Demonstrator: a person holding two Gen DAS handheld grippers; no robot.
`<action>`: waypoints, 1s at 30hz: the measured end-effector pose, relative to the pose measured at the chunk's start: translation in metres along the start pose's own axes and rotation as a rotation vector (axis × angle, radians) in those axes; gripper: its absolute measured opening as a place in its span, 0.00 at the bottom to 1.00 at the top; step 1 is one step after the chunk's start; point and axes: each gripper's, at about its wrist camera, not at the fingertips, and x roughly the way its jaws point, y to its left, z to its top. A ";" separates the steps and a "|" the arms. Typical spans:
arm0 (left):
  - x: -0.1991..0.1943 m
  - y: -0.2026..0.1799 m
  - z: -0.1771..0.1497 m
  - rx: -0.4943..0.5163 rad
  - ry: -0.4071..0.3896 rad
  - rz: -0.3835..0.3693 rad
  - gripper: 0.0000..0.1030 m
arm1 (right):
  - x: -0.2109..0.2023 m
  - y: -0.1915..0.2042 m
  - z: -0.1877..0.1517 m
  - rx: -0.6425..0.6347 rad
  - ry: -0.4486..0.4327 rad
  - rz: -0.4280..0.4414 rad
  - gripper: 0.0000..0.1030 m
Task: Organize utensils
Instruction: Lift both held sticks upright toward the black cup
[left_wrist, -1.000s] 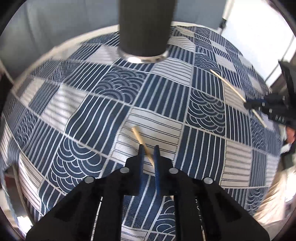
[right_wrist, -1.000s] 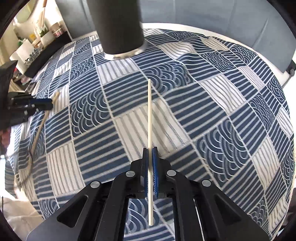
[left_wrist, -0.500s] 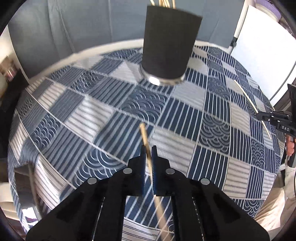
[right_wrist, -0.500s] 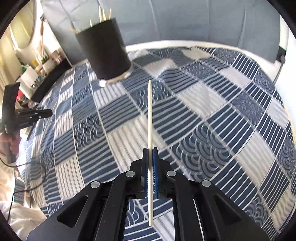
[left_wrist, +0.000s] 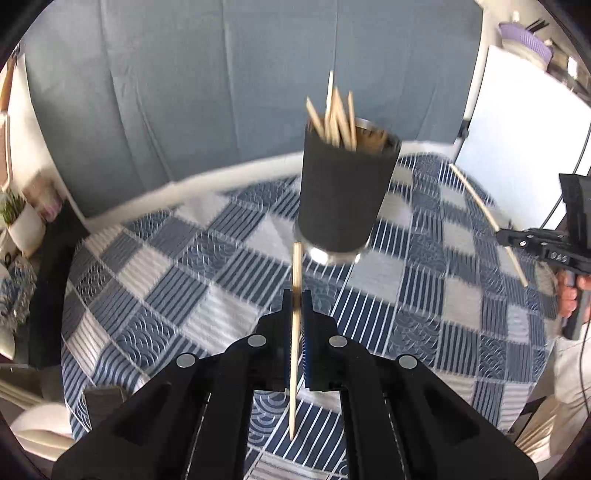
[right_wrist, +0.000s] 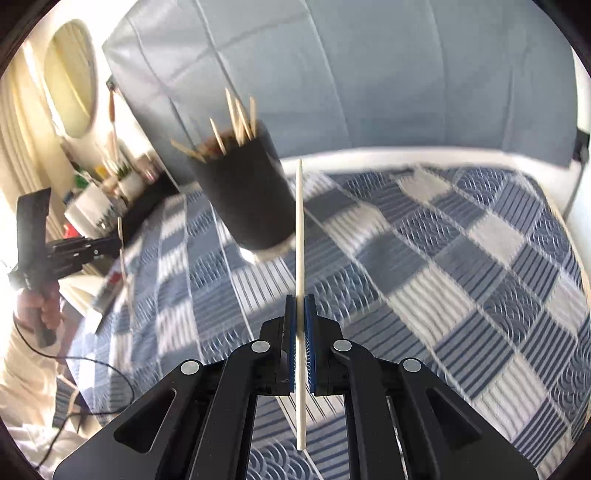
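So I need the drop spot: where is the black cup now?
The black cup stands upright on the patterned cloth, ahead of both grippers, centre in the left wrist view, left of centre in the right.

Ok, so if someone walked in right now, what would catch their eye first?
Probably the dark cup bristling with wooden sticks, standing at the far side of the blue patchwork cloth. Next, each gripper is clamped on a single chopstick: the left gripper holds one, and the right gripper holds a paler one, both aimed towards the cup.
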 end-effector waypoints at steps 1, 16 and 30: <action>-0.006 -0.001 0.008 0.007 -0.028 0.008 0.04 | -0.001 0.003 0.006 0.000 -0.013 0.015 0.05; -0.074 0.000 0.084 -0.018 -0.281 -0.051 0.00 | 0.000 0.062 0.093 -0.018 -0.198 0.193 0.06; 0.044 0.020 0.046 -0.033 -0.019 -0.040 0.65 | 0.043 0.042 0.060 -0.012 -0.084 0.097 0.30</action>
